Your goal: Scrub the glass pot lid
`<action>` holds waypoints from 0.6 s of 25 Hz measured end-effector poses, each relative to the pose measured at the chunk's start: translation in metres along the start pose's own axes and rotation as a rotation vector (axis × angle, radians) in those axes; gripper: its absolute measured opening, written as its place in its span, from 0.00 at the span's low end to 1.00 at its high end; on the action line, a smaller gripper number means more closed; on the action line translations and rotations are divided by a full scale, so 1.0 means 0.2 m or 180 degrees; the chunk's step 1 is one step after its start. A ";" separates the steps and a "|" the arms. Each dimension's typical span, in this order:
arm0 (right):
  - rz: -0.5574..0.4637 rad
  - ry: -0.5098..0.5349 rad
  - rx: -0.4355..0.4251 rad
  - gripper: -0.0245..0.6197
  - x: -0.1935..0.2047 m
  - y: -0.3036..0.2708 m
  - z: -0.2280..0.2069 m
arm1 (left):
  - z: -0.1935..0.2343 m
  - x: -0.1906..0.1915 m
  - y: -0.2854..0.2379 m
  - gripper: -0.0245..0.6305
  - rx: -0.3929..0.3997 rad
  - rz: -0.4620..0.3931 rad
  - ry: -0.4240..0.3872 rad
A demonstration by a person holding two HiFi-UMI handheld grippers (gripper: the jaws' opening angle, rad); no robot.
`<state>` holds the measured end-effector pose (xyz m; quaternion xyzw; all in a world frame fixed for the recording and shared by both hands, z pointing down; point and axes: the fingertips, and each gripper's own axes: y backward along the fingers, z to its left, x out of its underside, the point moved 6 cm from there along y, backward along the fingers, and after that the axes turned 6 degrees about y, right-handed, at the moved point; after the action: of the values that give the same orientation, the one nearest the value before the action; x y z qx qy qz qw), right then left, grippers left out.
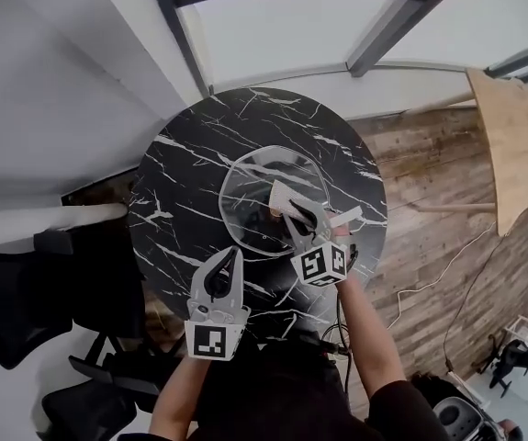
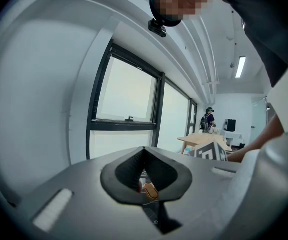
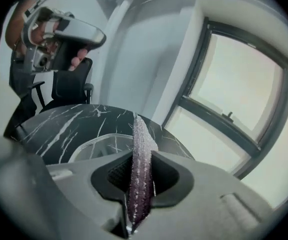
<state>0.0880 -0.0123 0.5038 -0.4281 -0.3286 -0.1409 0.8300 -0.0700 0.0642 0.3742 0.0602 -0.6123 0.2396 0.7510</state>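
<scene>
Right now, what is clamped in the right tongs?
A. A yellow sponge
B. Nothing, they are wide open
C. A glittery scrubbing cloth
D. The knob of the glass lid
C: the right gripper view shows the right tongs closed on a glittery cloth that sticks up between them. The glass lid lies apart from them on the black marble table.

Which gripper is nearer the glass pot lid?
Right. The right gripper is over the glass pot lid, jaws shut on a scrubbing cloth. The left gripper is off the lid, past its near rim, jaws together.
</scene>
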 end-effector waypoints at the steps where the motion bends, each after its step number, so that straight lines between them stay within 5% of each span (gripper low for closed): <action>1: 0.0027 0.0080 -0.0037 0.15 0.00 -0.06 -0.02 | 0.00 0.00 -0.01 0.04 0.0005 -0.0006 0.0003; 15: 0.0281 0.0492 -0.0404 0.15 0.08 -0.18 0.12 | 0.08 -0.01 0.04 0.04 -0.0122 -0.0080 -0.0056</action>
<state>0.0717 -0.0143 0.5462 -0.4817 -0.2348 -0.1573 0.8295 -0.0885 0.0642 0.3753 0.0556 -0.6227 0.2178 0.7495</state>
